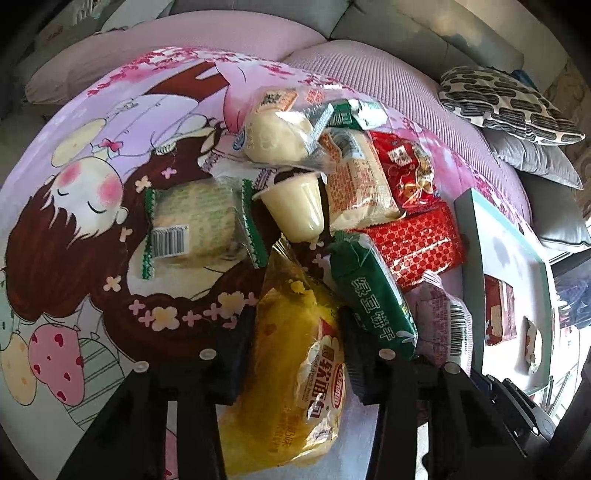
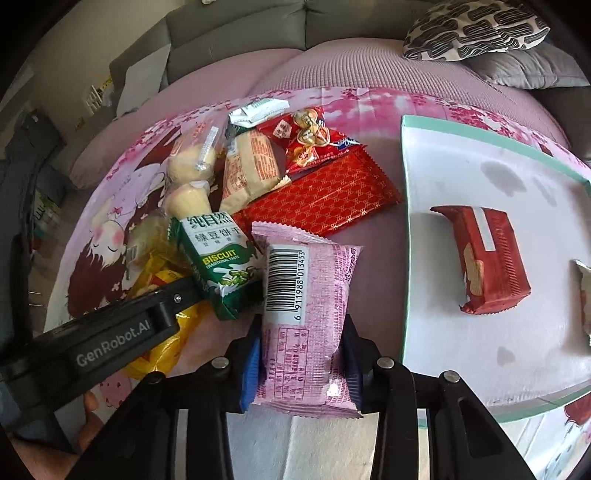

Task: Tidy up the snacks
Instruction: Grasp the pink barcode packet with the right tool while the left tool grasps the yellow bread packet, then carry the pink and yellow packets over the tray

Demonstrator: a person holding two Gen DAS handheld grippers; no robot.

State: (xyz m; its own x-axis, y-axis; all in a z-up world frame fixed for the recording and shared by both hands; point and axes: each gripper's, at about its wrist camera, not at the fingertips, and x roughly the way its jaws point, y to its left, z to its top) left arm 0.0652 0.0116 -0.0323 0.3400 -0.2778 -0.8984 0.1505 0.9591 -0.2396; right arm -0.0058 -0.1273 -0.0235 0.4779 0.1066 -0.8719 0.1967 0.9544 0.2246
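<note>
A heap of snacks lies on a pink cartoon-print cloth (image 1: 92, 184). My left gripper (image 1: 295, 343) is shut on a yellow bread packet (image 1: 291, 406), with both pads pressed to its sides. Beside it lies a green biscuit pack (image 1: 373, 295). My right gripper (image 2: 303, 362) is shut on a pink packet (image 2: 306, 295) with a barcode; its blue pads (image 2: 253, 365) squeeze the lower end. The white tray (image 2: 461, 177) with a mint rim at the right holds a red biscuit pack (image 2: 487, 258) and part of another packet. The left gripper's black housing (image 2: 110, 343) crosses the lower left.
Farther back in the heap are a jelly cup (image 1: 295, 206), a red patterned pack (image 1: 417, 243), a beige pack (image 1: 354, 181), a bun in clear wrap (image 1: 277, 133) and a green-edged packet (image 1: 195, 225). A black-and-white cushion (image 2: 476, 29) and grey cushions lie behind the tray.
</note>
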